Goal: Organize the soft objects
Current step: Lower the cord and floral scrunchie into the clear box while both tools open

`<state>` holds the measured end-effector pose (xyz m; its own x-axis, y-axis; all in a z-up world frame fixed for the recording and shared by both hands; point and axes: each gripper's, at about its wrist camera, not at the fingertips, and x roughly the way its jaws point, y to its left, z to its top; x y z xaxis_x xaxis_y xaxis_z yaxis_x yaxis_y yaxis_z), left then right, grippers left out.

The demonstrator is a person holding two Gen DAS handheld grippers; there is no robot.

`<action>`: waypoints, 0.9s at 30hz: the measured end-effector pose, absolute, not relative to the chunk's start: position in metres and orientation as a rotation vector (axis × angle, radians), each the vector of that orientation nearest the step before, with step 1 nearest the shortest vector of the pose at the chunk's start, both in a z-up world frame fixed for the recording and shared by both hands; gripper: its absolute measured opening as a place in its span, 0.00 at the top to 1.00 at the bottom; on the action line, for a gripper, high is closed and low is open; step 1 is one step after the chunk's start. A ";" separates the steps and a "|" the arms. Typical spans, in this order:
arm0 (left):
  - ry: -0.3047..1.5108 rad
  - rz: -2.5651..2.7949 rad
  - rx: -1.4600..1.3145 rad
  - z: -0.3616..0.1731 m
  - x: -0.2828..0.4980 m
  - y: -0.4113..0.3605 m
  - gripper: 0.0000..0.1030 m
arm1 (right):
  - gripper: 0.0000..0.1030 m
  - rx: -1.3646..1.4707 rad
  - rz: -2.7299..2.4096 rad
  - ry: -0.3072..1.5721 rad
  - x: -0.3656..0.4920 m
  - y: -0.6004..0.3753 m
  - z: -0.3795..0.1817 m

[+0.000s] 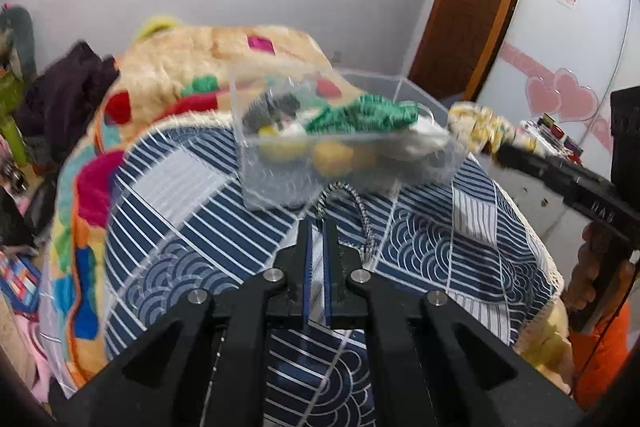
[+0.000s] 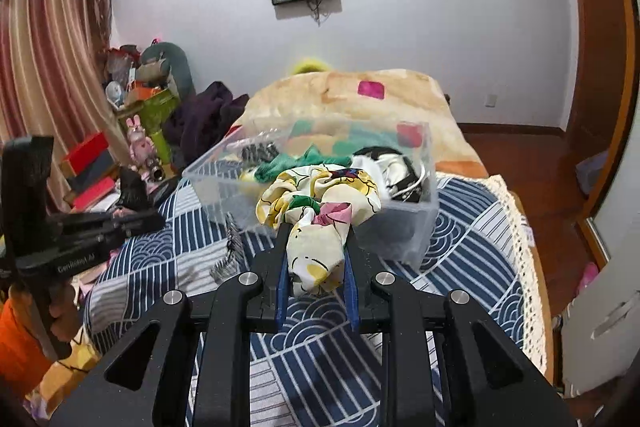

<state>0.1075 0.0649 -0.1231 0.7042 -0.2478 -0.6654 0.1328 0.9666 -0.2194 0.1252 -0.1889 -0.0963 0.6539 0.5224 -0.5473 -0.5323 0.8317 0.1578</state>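
Right gripper (image 2: 316, 259) has a firm pinch on the floral cloth (image 2: 320, 203), a bunched yellow-and-white piece with pink and green patches, and it hangs right at the near rim of the clear plastic box (image 2: 420, 227) on the bed (image 2: 472, 227). From the left wrist view that same cloth sits just beside the box's right end, not yet dropped inside.

Look in the box: a green knitted piece (image 1: 360, 115), something black and white (image 2: 396, 167), and a couple of yellow soft items (image 1: 332, 157) are already in there. So a good share of the sorting looks done.

Left gripper (image 1: 319, 227) hovers low over the blue patterned bedcover, fingers (image 1: 306, 263) nearly together with only a thin gap, and nothing between them that I can see. Just ahead of it lies a black-and-white braided cord (image 1: 362, 215), looped on the cover against the box's near wall. That one looks like what's left, once the floral cloth goes in.
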 end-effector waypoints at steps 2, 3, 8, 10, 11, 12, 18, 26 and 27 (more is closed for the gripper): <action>0.805 -0.240 -0.174 -0.132 0.113 0.062 0.96 | 0.80 -0.010 0.598 0.610 0.128 -0.190 -0.092; 0.825 -0.259 -0.179 -0.137 0.116 0.058 0.95 | 0.80 -0.008 0.594 0.606 0.129 -0.191 -0.090; 0.859 -0.259 -0.141 -0.149 0.132 0.040 0.64 | 0.80 -0.001 0.577 0.592 0.132 -0.198 -0.086; 0.857 -0.255 -0.132 -0.150 0.139 0.031 0.42 | 0.80 0.006 0.577 0.590 0.133 -0.199 -0.085; 0.854 -0.253 -0.125 -0.151 0.142 0.028 0.39 | 0.80 0.008 0.578 0.591 0.133 -0.199 -0.086; 0.854 -0.253 -0.114 -0.151 0.145 0.023 0.37 | 0.80 0.010 0.577 0.592 0.133 -0.200 -0.086; 0.922 -0.274 -0.075 -0.163 0.172 0.003 0.35 | 0.80 0.016 0.574 0.606 0.138 -0.200 -0.089; 0.904 -0.222 0.005 -0.172 0.173 0.003 0.82 | 0.80 0.022 0.561 0.569 0.146 -0.204 -0.077; 0.902 -0.226 0.007 -0.172 0.172 0.003 0.86 | 0.80 0.022 0.557 0.564 0.148 -0.203 -0.076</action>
